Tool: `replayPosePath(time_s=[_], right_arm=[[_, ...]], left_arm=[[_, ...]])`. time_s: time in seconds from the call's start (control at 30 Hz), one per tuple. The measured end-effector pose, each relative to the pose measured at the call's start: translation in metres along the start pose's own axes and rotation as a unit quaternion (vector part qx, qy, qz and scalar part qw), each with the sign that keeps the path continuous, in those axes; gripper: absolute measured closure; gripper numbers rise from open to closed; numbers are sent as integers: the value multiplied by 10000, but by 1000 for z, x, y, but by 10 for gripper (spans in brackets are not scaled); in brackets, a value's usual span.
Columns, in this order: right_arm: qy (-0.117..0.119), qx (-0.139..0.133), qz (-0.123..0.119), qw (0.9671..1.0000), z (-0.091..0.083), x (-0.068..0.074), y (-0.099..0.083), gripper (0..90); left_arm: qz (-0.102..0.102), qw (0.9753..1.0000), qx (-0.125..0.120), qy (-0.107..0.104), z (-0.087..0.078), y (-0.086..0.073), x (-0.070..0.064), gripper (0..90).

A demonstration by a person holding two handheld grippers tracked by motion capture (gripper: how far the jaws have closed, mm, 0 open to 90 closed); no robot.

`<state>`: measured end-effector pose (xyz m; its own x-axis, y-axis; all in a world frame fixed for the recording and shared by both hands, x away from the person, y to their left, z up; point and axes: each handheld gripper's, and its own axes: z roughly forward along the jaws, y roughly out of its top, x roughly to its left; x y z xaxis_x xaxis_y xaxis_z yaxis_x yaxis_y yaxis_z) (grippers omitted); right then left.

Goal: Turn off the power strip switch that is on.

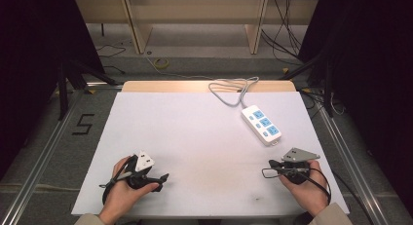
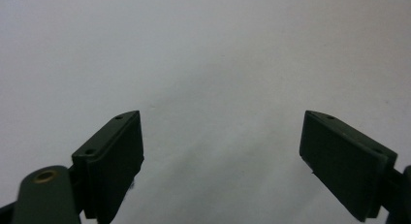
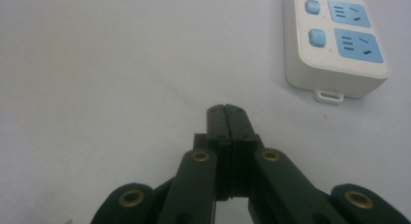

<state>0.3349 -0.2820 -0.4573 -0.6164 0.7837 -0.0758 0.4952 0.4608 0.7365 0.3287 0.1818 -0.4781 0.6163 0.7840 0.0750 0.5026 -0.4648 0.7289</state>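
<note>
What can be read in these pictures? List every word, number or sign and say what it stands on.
"5": a black numeral marked on the grey floor left of the table.
No readable text on the white plastic power strip with blue sockets: any print on it is too small to tell.
No readable text on the white table surface.

White bench (image 1: 195, 137) top, wooden strip along its far edge. Floor past the far edge: coiled yellow cable (image 1: 161, 63) and loose black cables (image 1: 287, 37). A "5" mark (image 1: 84, 123) on the floor off the left edge.
</note>
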Motion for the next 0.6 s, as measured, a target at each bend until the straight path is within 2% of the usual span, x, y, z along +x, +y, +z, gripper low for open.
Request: replayPosePath(time_s=[0.27, 0.6], right_arm=[[-16, 84, 31, 10000, 2, -3, 6, 900], [56, 258, 37, 9996, 3, -7, 12, 900]], left_arm=[[-4, 10000, -24, 21, 0, 0, -1, 156], [83, 10000, 24, 41, 0, 1, -2, 156]])
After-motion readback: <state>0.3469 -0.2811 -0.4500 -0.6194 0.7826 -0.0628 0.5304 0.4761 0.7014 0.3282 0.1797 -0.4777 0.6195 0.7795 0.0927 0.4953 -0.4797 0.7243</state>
